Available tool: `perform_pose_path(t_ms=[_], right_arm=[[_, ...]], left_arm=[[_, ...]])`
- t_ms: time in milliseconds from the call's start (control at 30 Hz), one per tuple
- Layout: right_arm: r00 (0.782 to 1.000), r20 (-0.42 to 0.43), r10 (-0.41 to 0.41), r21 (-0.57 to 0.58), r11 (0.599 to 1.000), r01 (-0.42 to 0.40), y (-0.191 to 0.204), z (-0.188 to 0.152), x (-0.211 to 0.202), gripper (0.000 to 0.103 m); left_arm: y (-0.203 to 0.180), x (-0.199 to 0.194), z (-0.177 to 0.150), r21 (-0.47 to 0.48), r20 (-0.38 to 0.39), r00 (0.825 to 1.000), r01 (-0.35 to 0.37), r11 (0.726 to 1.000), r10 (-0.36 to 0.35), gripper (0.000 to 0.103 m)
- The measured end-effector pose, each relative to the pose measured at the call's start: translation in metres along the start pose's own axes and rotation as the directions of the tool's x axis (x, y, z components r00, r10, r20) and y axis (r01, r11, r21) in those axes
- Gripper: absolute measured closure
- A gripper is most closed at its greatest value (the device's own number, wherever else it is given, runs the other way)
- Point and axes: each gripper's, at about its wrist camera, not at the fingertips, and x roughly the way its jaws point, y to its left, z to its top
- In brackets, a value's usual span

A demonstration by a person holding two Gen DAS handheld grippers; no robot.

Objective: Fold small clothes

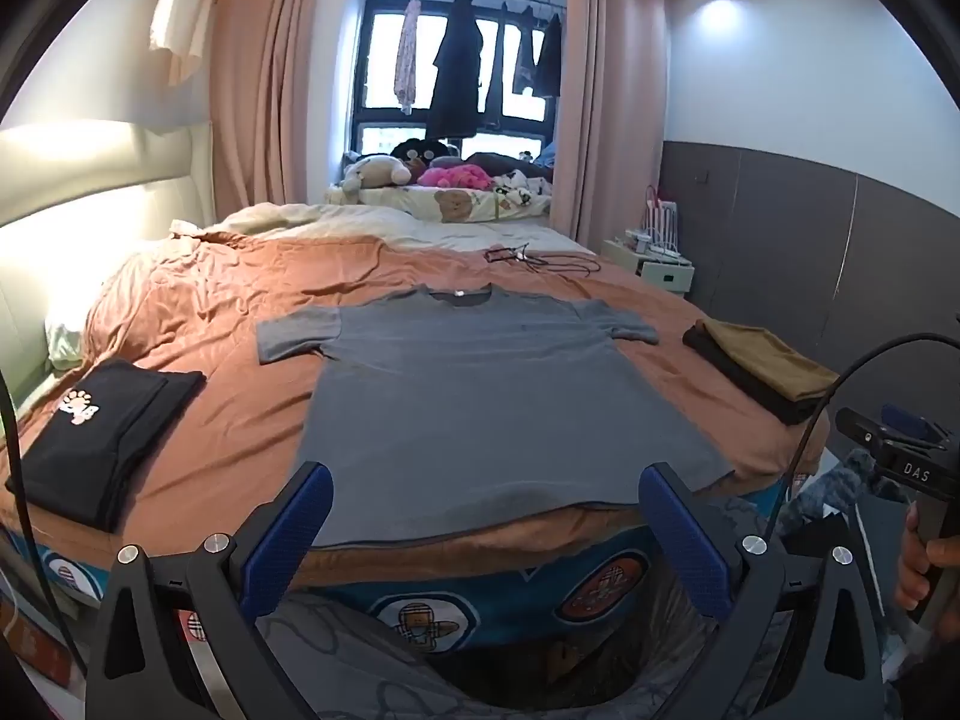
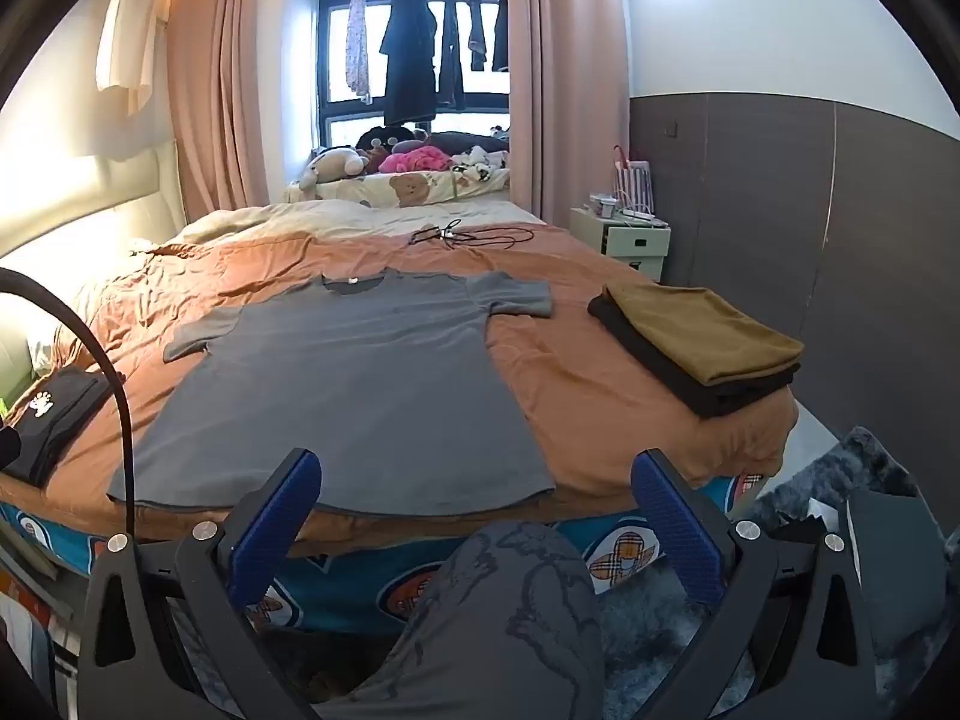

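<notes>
A grey T-shirt lies spread flat on the orange bedspread, collar away from me, hem at the near edge of the bed. My left gripper hangs open just short of the hem, nothing between its blue pads. In the right wrist view the same grey T-shirt lies left of centre, and my right gripper stands open before the hem's right corner, also holding nothing. The right gripper's body, with a hand around its handle, shows at the right edge of the left wrist view.
A folded black garment with a paw print lies at the bed's left. A folded mustard piece on a black one sits at the right. Cables lie farther up the bed. A white nightstand stands by the wall. My patterned trouser leg is below.
</notes>
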Motion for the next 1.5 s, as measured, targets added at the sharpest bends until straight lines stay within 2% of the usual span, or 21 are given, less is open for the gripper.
perform_pose_path(t_ms=[100,267,1500], right_arm=[[1.0,-0.007,-0.001,0.0,1.0,0.001,0.0,-0.001,0.001,0.0],[1.0,0.001,-0.008,-0.01,1.0,0.008,0.002,0.002,-0.001,0.0],[1.0,0.007,0.01,-0.028,1.0,-0.01,0.002,-0.002,-0.002,0.0]], left_arm=[[0.006,0.007,0.001,-0.026,-0.029,0.999,0.014,1.0,-0.015,0.0],[0.007,-0.005,-0.002,-0.029,0.018,1.0,0.025,0.999,-0.024,0.0],[0.001,-0.016,0.0,-0.022,0.034,0.999,0.028,0.999,-0.028,0.0]])
